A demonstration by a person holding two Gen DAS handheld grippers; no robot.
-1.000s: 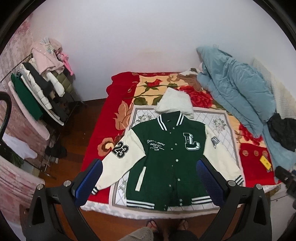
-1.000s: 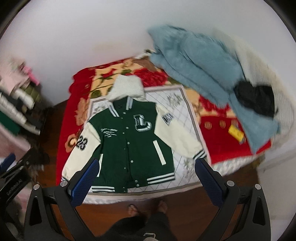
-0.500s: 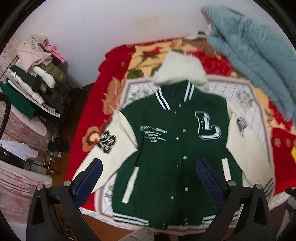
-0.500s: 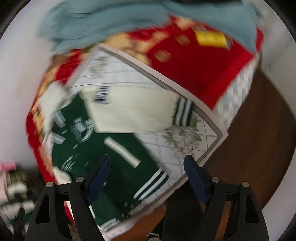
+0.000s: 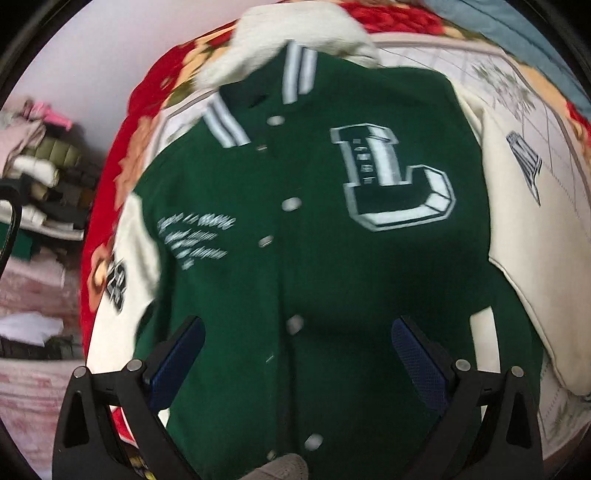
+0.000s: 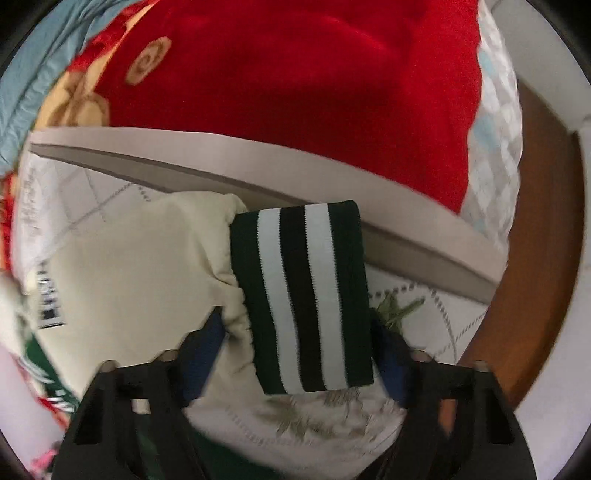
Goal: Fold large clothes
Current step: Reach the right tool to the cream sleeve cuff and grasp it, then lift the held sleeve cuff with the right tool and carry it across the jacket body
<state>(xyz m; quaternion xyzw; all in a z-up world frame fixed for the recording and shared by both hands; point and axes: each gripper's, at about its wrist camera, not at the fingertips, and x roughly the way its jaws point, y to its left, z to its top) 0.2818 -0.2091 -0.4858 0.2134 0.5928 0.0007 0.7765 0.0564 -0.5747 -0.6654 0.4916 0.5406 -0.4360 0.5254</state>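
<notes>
A green varsity jacket (image 5: 314, 240) with cream sleeves, a white "L" patch and a cream hood (image 5: 295, 40) lies flat, front up, on the bed. My left gripper (image 5: 295, 354) is open and hovers close over the jacket's lower front by the button line. In the right wrist view my right gripper (image 6: 299, 350) is open, its blue pads on either side of the striped green-and-white cuff (image 6: 303, 295) of the cream sleeve (image 6: 147, 277). The pads do not press the cuff.
The jacket rests on a white quilted mat (image 6: 424, 321) with a grey border over a red floral blanket (image 6: 314, 74). A blue duvet (image 5: 517, 22) lies at the far right. A rack of stacked clothes (image 5: 40, 177) stands left of the bed. Wooden floor (image 6: 535, 258) lies beyond the bed edge.
Both grippers have dropped from high above the bed to just over the jacket. The left came down over the front, the right swung to the sleeve cuff and narrowed its opening.
</notes>
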